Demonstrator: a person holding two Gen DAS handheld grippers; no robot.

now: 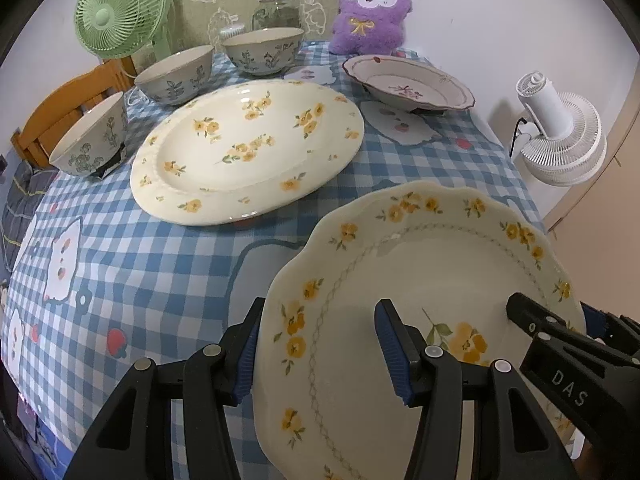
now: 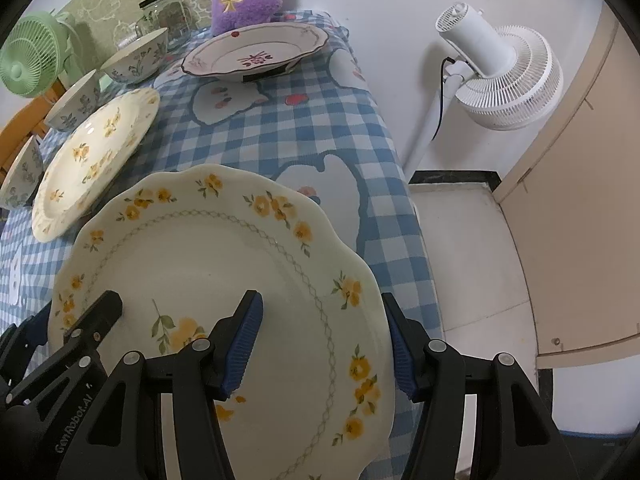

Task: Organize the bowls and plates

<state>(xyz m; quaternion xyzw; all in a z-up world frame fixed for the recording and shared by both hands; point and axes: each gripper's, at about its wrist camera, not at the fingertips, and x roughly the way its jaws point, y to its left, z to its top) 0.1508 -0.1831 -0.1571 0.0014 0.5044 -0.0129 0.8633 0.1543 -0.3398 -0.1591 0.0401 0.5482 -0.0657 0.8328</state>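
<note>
**Scalloped plate straddled at both rims by two grippers**

A cream scalloped plate [image 1: 432,304] with yellow flowers is seen at the near edge of the table, over the blue checked tablecloth [image 1: 160,264]. It is round, so no long axis can be named; its face is turned upward and tilted slightly. Whether it rests on the cloth or is lifted clear cannot be told.

The left gripper [image 1: 320,344] is placed across the plate's nine o'clock rim, one finger outside the rim and the other over the plate's face. The right gripper [image 2: 324,340] is placed likewise across the three o'clock rim. Both jaws are seen half spread with the rim between them; whether the pads press on the plate cannot be told.

At eleven o'clock from the scalloped plate, in the left wrist view, a large oval platter [image 1: 248,152] is laid flat, its long axis running from seven o'clock to one o'clock. Three patterned bowls [image 1: 176,76] are ranged upright beyond it, along its far left side. A pink-flowered deep plate [image 1: 408,84] is set at twelve o'clock, near the far right corner of the table, with a purple plush toy [image 1: 372,12] behind it. A green fan [image 1: 120,12] and a glass jar [image 1: 276,12] are stood at the back, and a white fan [image 1: 560,136] is seen beside the table at two o'clock.
</note>
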